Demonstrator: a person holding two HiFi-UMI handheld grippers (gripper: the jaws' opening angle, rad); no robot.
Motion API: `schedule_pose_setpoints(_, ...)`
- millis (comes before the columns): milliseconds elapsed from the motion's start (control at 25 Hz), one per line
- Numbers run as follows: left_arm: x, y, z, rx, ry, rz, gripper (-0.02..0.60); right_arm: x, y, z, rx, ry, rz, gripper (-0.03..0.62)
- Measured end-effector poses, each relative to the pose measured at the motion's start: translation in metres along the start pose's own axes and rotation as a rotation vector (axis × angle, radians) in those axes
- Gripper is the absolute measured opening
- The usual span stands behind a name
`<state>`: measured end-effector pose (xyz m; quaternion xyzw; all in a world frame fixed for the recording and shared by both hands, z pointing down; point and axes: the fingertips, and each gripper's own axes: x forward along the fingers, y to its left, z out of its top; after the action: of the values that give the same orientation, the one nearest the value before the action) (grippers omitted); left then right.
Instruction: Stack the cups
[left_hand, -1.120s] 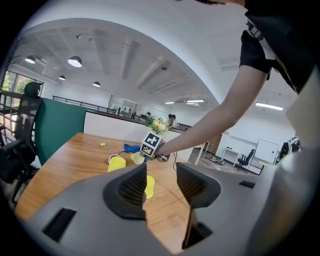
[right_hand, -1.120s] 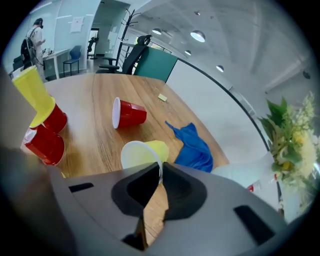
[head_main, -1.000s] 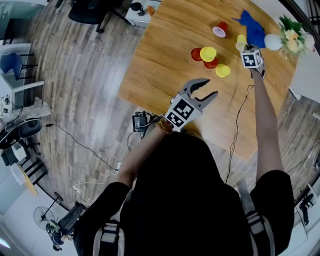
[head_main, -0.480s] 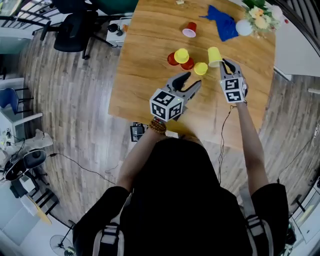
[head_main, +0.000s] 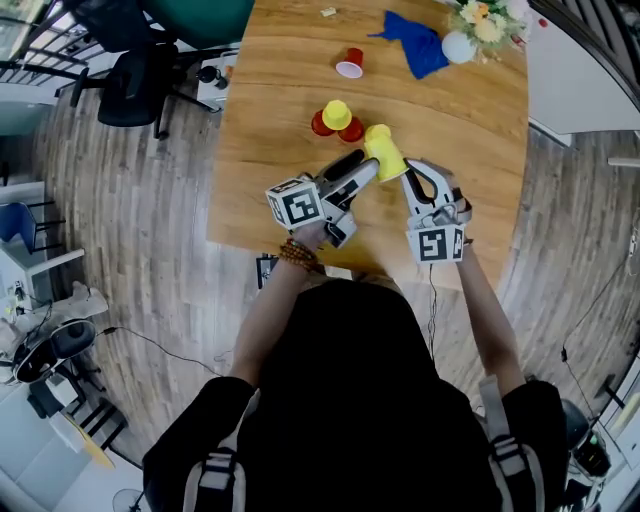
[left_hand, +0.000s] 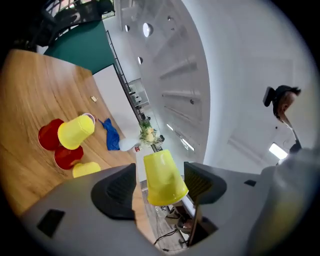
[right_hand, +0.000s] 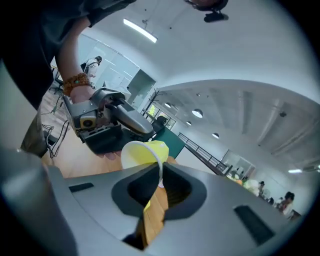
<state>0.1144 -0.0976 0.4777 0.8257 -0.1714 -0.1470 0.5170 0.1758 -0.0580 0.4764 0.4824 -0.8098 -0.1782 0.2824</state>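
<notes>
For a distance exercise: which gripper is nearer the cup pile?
Left. Left gripper just short of the cup pile; right gripper, holding a yellow cup, farther right.

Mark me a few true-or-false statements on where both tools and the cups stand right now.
1. The right tool pinches the rim of a yellow cup. True.
2. The left tool is clamped on that cup. False: its jaws have just been opening and stand apart, with the cup between them and no pad pressing on it.
3. The blue cloth lies under the cluster of cups. False: it lies apart from them at the far edge, beside the flower vase.
4. A red cup sits alone, apart from the cluster. True.
</notes>
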Motion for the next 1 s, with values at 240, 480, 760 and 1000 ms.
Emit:
schedule_pose_setpoints(240,0.006,-0.011,-0.016,-0.012,0.022,-0.048,0.299,-0.006,0.017,0.010,-0.016,-0.071,0.092,0.031)
schedule_pose_setpoints(480,-0.003,-0.002,-0.020,0.348,0.087,0.103,0.289,-0.012,0.041,-0.012,0.118,-0.046,0.399,0.219)
schedule_pose_setpoints(760,-0.011,0.007,-0.034,0.779,0.207,0.254,0.284,0.005,0.022,-0.002,0.463,-0.094,0.499,0.235)
schedule_pose_setpoints(1000,-0.004,0.005,-0.055,1.049,0.273,0.271,0.281,0.021,0.045,0.010,0.615,-0.068,0.655,0.255)
